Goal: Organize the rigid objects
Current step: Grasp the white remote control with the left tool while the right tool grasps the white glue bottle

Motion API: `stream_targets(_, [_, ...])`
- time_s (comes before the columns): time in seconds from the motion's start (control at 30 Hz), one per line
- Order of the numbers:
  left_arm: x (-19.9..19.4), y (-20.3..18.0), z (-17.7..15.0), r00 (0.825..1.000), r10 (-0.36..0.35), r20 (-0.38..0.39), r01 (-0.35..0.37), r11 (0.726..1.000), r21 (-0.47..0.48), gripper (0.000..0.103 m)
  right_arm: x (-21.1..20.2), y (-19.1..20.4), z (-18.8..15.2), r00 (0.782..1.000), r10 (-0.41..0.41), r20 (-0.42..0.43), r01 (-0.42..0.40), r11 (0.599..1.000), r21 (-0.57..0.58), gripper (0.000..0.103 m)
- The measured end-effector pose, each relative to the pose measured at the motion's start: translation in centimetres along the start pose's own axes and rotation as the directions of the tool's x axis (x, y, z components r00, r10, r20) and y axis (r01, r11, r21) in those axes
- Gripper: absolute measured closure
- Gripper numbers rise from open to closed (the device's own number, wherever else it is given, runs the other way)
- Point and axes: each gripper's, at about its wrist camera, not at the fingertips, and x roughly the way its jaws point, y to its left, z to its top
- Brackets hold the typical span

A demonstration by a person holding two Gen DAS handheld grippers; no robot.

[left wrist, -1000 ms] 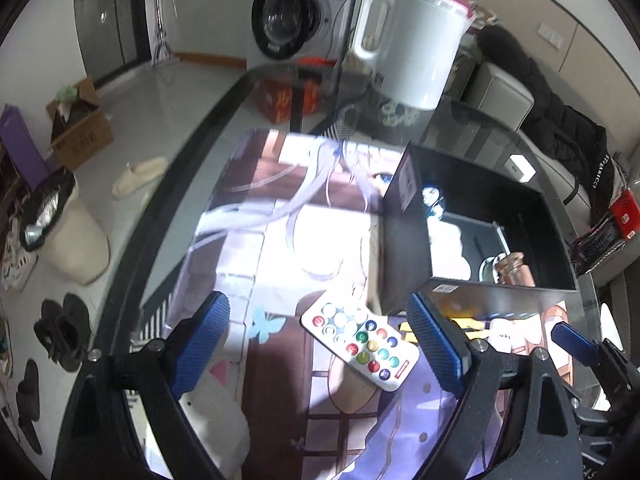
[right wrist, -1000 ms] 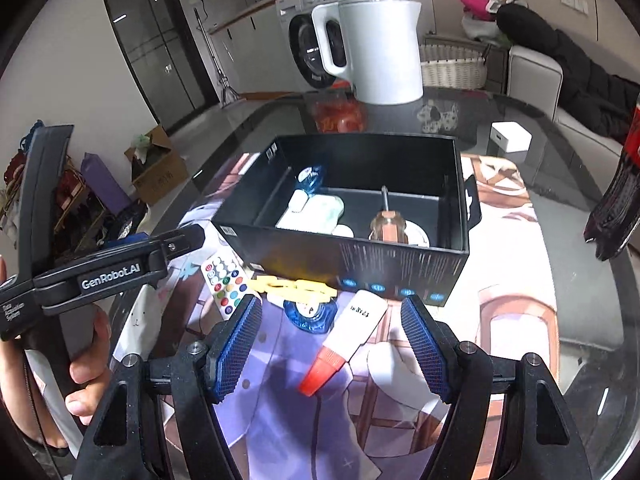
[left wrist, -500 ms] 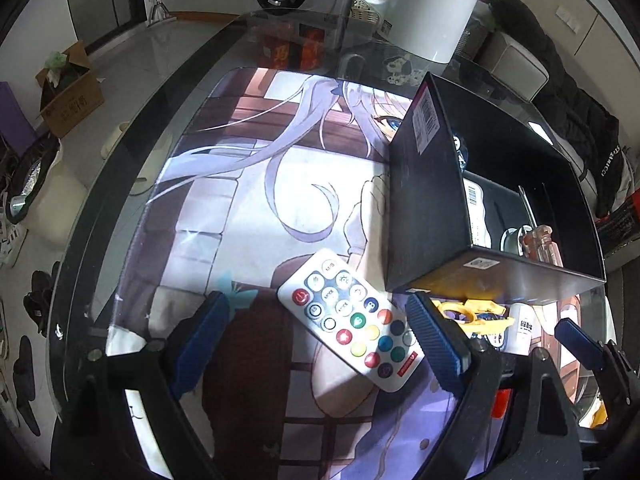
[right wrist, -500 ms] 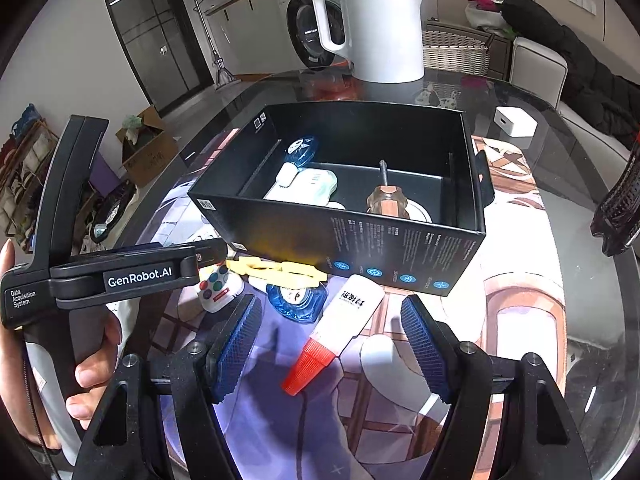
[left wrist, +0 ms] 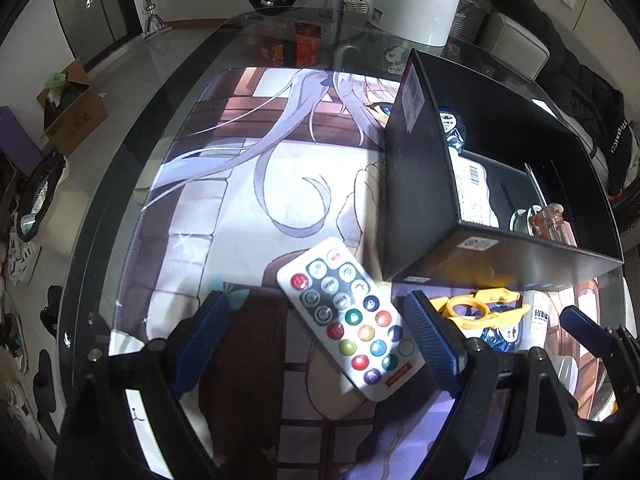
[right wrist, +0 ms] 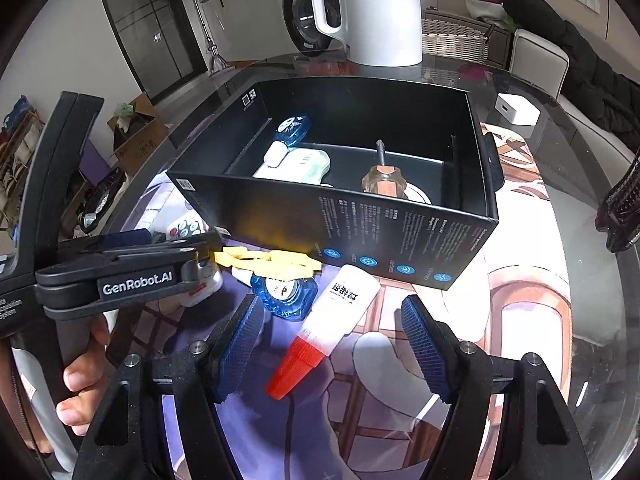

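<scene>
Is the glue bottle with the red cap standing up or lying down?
Lying down. The glue bottle lies flat on the printed mat, in front of the black box, red cap pointing toward the open right gripper.

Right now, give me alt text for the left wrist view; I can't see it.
The open left gripper sits low over a white remote with coloured buttons, lying on the printed mat between its fingers. A black box stands just beyond, with yellow scissors beside its near corner.

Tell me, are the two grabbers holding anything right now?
No. The left gripper is open around the remote without pinching it. The right gripper is open over the glue tube, not gripping it.
</scene>
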Motion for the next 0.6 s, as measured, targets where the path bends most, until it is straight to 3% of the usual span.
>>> stream_targets(0.13, [-0.5,-0.2,-0.8,1.000,0.000,-0.003,0.000,0.999,0.041,0.020,0.6,-0.3,-0.2,0.999,-0.010,-0.033,0.010,1.000,-0.002,0.041])
stream_targets(0.3, [-1.6,-0.6,-1.5,0.999,-0.043,0.000,0.042,0.993,0.106,0.053,1.0,-0.3,-0.4,0.998,-0.011,-0.060,0.009,1.000,-0.025,0.060])
stream_targets(0.4, [-2.0,-0.6,-1.7,0.997,-0.074,-0.009,0.074,0.989,0.129,0.064,0.9,-0.2,-0.6,0.997,-0.001,-0.073,-0.002,0.999,-0.040,0.076])
stream_targets(0.43, [-2.1,-0.5,-1.8,0.997,-0.080,-0.012,0.081,0.988,0.133,0.064,0.8,-0.1,-0.7,0.997,0.004,-0.080,-0.007,0.999,-0.045,0.081])
stream_targets(0.6, [-2.8,-0.3,-2.9,0.995,-0.091,-0.030,0.095,0.984,0.151,0.064,0.2,-0.5,-1.4,0.994,0.013,-0.111,-0.020,0.998,-0.062,0.082])
